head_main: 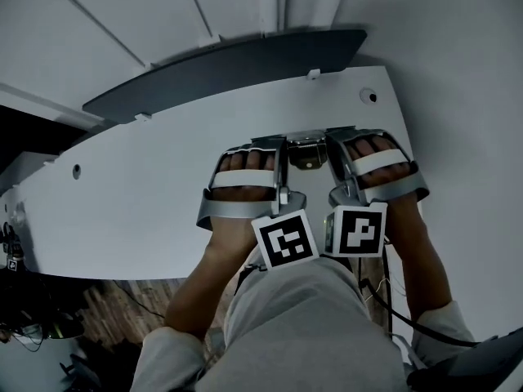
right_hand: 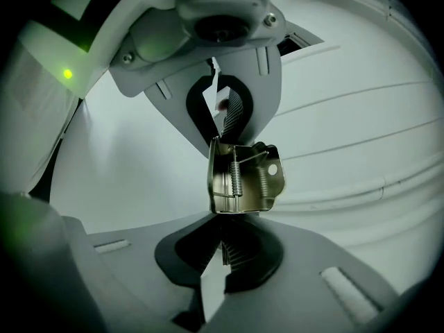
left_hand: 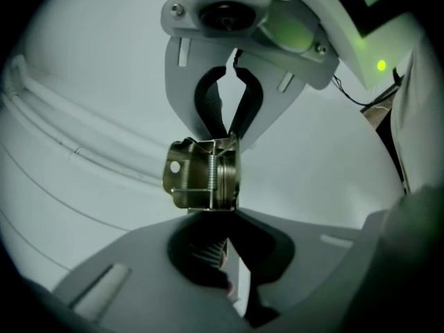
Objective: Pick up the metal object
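White table point(head_main: 147, 198) spans beneath the held metal object point(head_main: 307, 155).

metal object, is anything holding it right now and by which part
Both claws hold the metal object. The left claw is shut on one end of its thin plate edge, and the right claw is shut on the opposite end of that edge.

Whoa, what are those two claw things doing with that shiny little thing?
A person holds a gripper in each hand. The left gripper and the right gripper are both clamped shut on opposite edges of one small brass-coloured metal bracket with springs, holding it between them over the white table.
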Tool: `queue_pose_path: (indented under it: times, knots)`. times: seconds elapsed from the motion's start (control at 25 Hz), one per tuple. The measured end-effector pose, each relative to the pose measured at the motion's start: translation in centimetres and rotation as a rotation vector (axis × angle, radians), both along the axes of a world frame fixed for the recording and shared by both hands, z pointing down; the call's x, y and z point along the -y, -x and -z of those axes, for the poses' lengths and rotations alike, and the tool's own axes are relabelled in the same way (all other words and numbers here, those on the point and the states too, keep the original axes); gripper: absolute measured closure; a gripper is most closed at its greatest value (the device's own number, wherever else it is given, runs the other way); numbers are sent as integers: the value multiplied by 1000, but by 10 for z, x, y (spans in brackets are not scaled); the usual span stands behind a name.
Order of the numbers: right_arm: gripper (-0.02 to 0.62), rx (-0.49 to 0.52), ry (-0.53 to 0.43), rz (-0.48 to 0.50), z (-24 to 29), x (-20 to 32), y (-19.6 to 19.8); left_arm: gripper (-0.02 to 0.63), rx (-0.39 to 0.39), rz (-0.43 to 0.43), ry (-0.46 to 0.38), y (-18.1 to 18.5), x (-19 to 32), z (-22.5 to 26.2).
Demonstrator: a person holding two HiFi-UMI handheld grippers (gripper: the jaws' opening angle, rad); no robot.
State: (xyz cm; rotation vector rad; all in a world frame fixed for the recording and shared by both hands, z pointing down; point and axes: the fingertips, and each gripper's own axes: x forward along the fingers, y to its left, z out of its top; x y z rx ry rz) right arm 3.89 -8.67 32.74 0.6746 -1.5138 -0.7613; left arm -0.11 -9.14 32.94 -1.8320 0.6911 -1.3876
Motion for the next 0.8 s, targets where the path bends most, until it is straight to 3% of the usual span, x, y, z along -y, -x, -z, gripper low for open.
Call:
queue_pose_path:
  times: [0.4, 0.8]
  knots:
    - [592, 35, -97, 3, 52, -57, 17, 604, 37, 19, -94, 17, -60, 52]
    - [592, 48, -108, 47, 52, -62, 7, 604, 48, 77, -118, 8, -66, 54]
